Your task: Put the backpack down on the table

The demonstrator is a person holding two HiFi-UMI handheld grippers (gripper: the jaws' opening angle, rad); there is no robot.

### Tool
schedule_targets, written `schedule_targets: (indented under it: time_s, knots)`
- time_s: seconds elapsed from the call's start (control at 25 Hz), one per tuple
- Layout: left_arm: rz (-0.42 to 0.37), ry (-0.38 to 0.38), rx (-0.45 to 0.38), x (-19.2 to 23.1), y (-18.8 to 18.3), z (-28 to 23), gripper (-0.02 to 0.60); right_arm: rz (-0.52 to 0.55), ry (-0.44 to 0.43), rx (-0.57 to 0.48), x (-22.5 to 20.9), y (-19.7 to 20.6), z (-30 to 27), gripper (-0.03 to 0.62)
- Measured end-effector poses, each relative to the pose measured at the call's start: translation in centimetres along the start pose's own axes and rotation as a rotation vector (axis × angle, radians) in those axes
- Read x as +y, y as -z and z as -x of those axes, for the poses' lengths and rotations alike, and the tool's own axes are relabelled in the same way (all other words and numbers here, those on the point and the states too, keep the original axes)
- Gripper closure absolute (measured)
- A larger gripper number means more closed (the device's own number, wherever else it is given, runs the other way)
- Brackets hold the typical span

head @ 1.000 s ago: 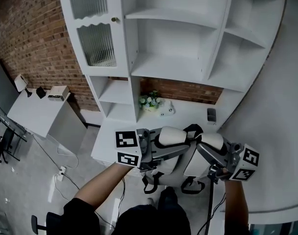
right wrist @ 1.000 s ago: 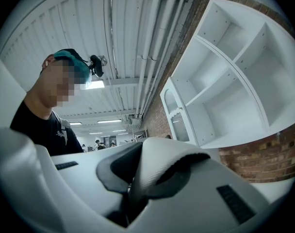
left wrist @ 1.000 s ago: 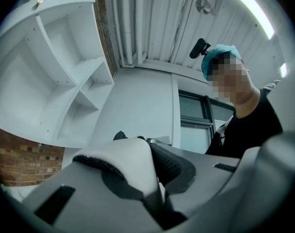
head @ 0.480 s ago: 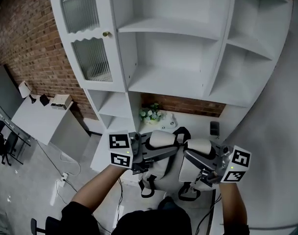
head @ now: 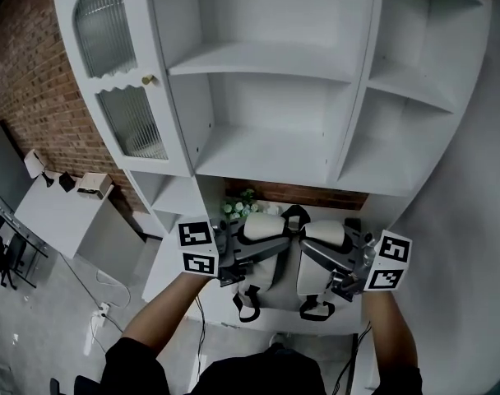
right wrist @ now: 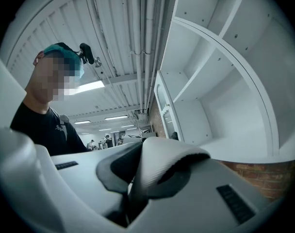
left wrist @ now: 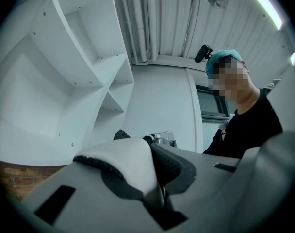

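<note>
Hanging over the table [head: 169, 276], the backpack [head: 276, 285] sits level for lowering. The left gripper [head: 256, 252] and right gripper [head: 317, 258] each pinch a padded strap tight.

Holdings by kind
One backpack [head: 278, 281]; two grippers, left gripper [head: 276, 248] and right gripper [head: 312, 253]; one flower bunch [head: 234, 208]; one shelf unit [head: 266, 151].

A white shelf unit [head: 266, 151] stands against a brick wall [head: 28, 64], a ribbed glass door [head: 118, 89] at its left. Small flowers [head: 236, 206] sit below the shelves. Further left stands a desk [head: 61, 216] with a box [head: 94, 185].
</note>
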State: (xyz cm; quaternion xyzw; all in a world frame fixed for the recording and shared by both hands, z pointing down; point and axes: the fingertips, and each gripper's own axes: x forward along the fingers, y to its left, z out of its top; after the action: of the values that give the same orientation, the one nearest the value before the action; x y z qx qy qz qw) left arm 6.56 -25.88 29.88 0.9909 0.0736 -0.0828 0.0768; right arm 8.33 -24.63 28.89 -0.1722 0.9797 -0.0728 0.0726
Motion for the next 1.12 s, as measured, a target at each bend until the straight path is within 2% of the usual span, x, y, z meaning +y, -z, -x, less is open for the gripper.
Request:
schedule_targets:
  time_s: [0.2, 0.48, 0.76, 0.96, 1.12]
  knots:
    - [-0.006, -0.029, -0.009, 3.4, -0.2, -1.3, 0.528, 0.009, -0.005, 0.01, -3.6, -0.7, 0.4, 0.543]
    - [0.035, -0.06, 0.01, 6.7, 2.5, -2.8, 0.528, -0.047, -0.002, 0.036, -7.2, 1.5, 1.9, 0.543]
    - [0.058, -0.074, -0.003, 8.3, 4.1, -3.3, 0.528, -0.07, -0.009, 0.039, -8.7, 2.9, 2.9, 0.543]
    - [0.056, -0.068, 0.049, 9.2, 6.4, -3.5, 0.528, -0.103, 0.009, 0.039, -10.2, 4.8, 3.4, 0.543]
    - [0.078, -0.073, 0.04, 9.7, 7.9, -3.4, 0.527, -0.121, 0.014, 0.05, -10.5, 6.4, 3.6, 0.543]
